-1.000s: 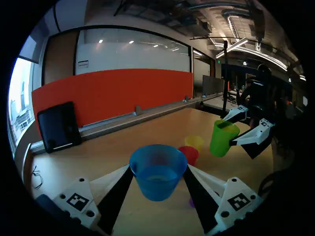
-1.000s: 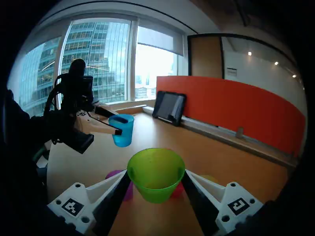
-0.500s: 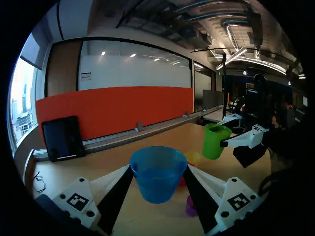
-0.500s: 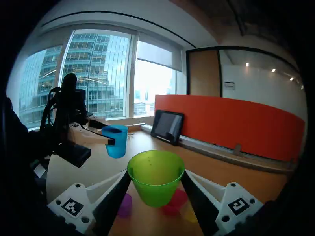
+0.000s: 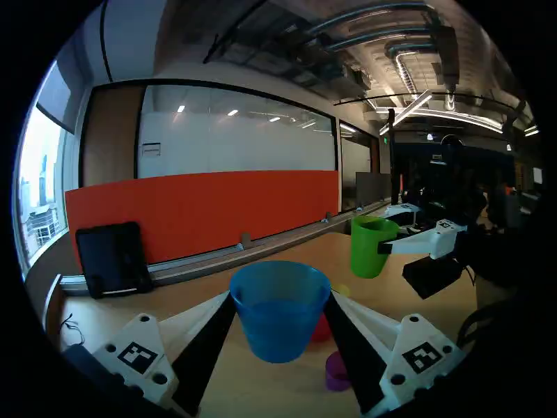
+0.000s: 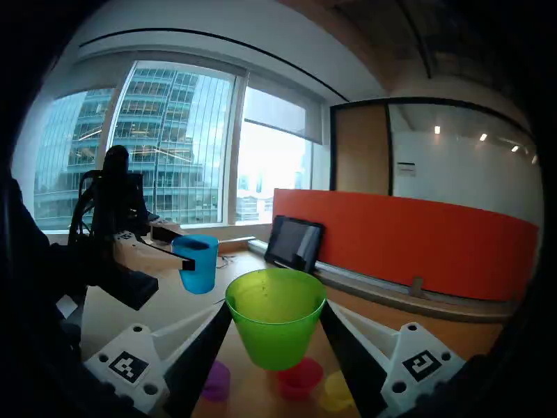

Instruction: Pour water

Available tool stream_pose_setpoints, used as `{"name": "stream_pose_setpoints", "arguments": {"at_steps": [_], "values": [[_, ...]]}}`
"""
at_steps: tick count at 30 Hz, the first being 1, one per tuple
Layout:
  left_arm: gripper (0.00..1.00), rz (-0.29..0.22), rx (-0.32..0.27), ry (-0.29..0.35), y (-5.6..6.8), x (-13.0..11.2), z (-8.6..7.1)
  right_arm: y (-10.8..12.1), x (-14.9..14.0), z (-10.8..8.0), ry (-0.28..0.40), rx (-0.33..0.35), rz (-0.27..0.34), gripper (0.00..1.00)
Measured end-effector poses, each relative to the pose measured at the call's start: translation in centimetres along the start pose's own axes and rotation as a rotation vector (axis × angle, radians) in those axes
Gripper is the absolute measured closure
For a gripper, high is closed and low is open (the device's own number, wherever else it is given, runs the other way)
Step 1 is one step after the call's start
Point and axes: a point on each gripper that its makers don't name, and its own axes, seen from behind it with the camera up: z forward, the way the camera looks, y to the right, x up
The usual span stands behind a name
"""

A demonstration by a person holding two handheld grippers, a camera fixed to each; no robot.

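In my left gripper view, a dark tablet [image 5: 111, 259] leans against the orange panel [image 5: 209, 209] at the far left of the counter [image 5: 188, 296]. In the middle, my left tongs [image 5: 280, 306] are closed to the width of the blue cup [image 5: 278, 345]. Both fingers press on its sides just under the rim. The cup is upright and lifted clear of the counter, with water [image 5: 280, 317] showing through its wall. Just right of it, a red cup [image 5: 322, 329] peeks from behind my finger, and a purple cup [image 5: 337, 370] sits lower on the counter. Farther right, my right tongs [image 5: 376, 233] grip the green cup [image 5: 365, 258], one finger on each side. It is upright in the air, at about the blue cup's height and apart from it.

In my right gripper view, the left tongs carry the blue cup at the left, in front of the windows [image 6: 160, 167]. The green cup is in the centre, clamped between my right tongs' fingers below the rim, its mouth open toward me. Beneath it, the purple cup, the red cup and a yellow cup [image 6: 337, 390] stand in a row on the counter. The tablet and the orange panel run off to the right.
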Motion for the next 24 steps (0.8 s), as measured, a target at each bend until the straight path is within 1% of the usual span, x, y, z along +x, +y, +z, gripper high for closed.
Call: {"name": "stream_pose_setpoints", "arguments": {"at_steps": [5, 8, 11, 14, 18, 24], "values": [[0.14, 0.010, -0.003, 0.015, 0.2, 0.6, -0.1, -0.6, 0.2, 0.1, 0.000, 0.012, -0.006, 0.09], [0.14, 0.023, -0.002, 0.025, 0.3, 1.0, -0.2, -0.6, 0.2, 0.2, -0.003, 0.010, -0.005, 0.09], [0.14, 0.037, -0.001, 0.037, 0.3, 1.6, -0.3, -0.4, 0.2, 0.4, -0.007, 0.015, 0.001, 0.09], [0.14, 0.052, 0.002, 0.047, 0.4, 2.1, -0.3, -0.9, 0.1, 0.6, -0.009, 0.031, 0.008, 0.09], [0.14, 0.077, 0.008, 0.060, 0.5, 2.6, -0.4, -1.4, 0.0, 0.8, -0.011, 0.043, 0.016, 0.09], [0.14, 0.120, 0.017, 0.073, 0.7, 3.4, -0.5, -1.3, -0.1, 0.9, -0.015, 0.057, 0.020, 0.09]]}}
